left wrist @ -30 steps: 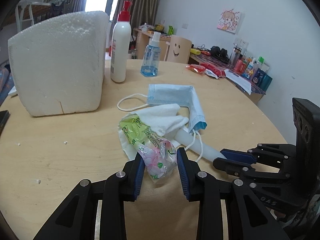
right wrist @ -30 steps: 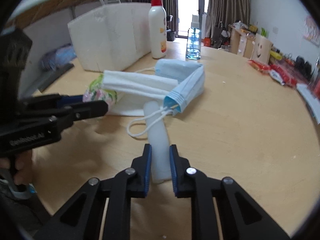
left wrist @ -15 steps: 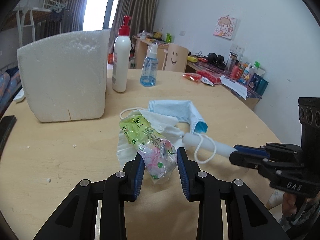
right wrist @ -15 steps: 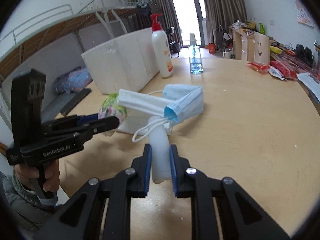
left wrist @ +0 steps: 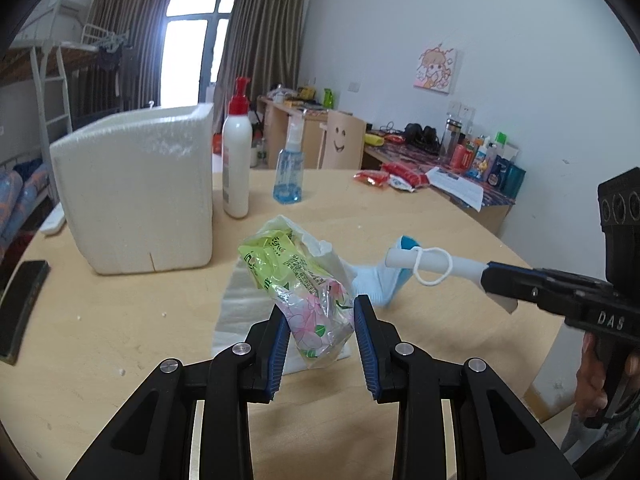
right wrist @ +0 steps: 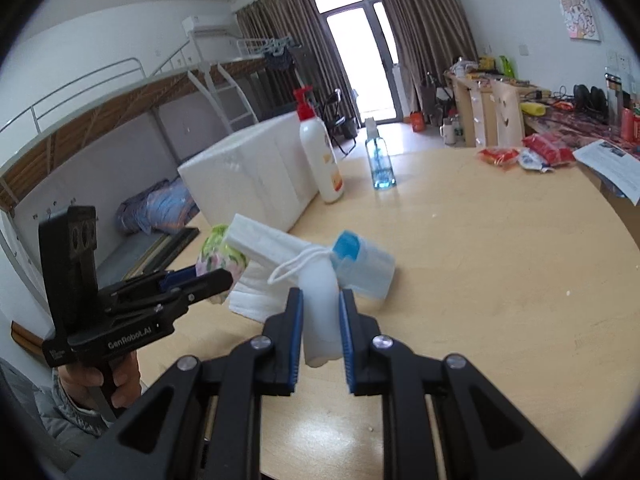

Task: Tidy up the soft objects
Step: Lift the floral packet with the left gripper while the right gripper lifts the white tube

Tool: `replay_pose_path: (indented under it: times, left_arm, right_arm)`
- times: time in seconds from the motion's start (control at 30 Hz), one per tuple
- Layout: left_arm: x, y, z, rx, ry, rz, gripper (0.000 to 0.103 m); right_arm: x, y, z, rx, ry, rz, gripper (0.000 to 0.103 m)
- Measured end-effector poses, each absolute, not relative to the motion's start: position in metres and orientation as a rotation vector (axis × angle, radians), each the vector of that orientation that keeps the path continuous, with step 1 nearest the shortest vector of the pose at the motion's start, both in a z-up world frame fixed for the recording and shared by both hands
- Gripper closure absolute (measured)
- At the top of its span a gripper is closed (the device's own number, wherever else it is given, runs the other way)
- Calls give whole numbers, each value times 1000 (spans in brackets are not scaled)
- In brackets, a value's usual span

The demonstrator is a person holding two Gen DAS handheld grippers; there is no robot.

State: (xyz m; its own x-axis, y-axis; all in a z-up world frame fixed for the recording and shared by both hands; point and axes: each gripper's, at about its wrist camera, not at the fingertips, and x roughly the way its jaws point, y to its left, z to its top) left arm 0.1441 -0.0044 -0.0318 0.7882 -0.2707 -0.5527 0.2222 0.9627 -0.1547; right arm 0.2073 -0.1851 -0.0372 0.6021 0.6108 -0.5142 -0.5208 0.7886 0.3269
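My left gripper [left wrist: 320, 334] is shut on a green and pink floral plastic packet [left wrist: 300, 284], held above the round wooden table [left wrist: 100, 320]. My right gripper [right wrist: 319, 330] is shut on a folded white face mask [right wrist: 320, 300], lifted off the table; its ear loop [right wrist: 298, 264] hangs over it. In the left wrist view the white mask [left wrist: 436, 266] sticks out of the right gripper [left wrist: 496, 284]. A blue face mask [right wrist: 362, 270] and a white cloth [right wrist: 256, 298] lie on the table below.
A white foam box [left wrist: 136, 192] stands at the left of the table. Beside it are a white pump bottle [left wrist: 237, 160] and a blue spray bottle [left wrist: 288, 176]. Red snack packets [left wrist: 396, 178] and papers [left wrist: 456, 186] lie far right. A dark phone [left wrist: 22, 304] lies at the left edge.
Both grippers have risen from the table with their loads. The white mask has come off the pile, and the blue mask has slipped down onto the table.
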Motion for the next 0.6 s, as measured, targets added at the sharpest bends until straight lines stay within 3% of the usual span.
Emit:
replay_pose_path:
  times: [0.6]
  left_arm:
    - [124, -2, 1, -29, 478, -298, 69]
  right_arm:
    - [204, -201, -19, 245, 557, 667, 82]
